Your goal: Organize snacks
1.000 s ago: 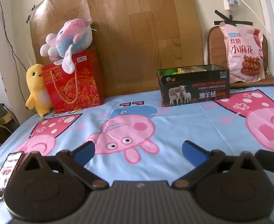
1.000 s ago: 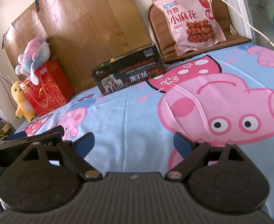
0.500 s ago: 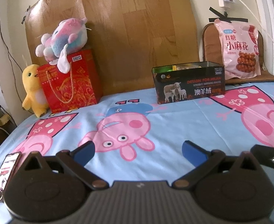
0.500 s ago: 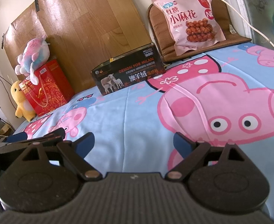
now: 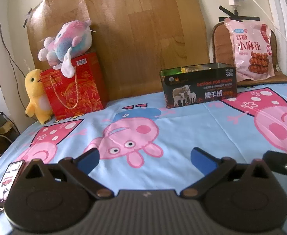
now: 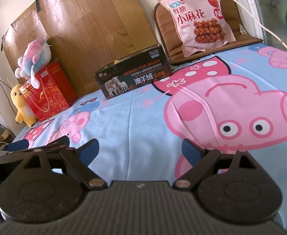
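Nothing has shifted: both hand-held grippers, left (image 5: 144, 157) and right (image 6: 140, 148), hover spread over bare sheet (image 5: 182, 129).

Soft daylight, both my views

Light enters from the window (image 6: 276, 9) at far right; wood panel (image 6: 88, 29) shows glare, edges bend, corners darken.

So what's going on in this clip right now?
Nothing is held yet. The left gripper and right gripper hover open and empty over the cartoon-pig sheet. Ahead, the pink snack bag leans on a brown cushion, beside an open black tin that seems to hold a few items.
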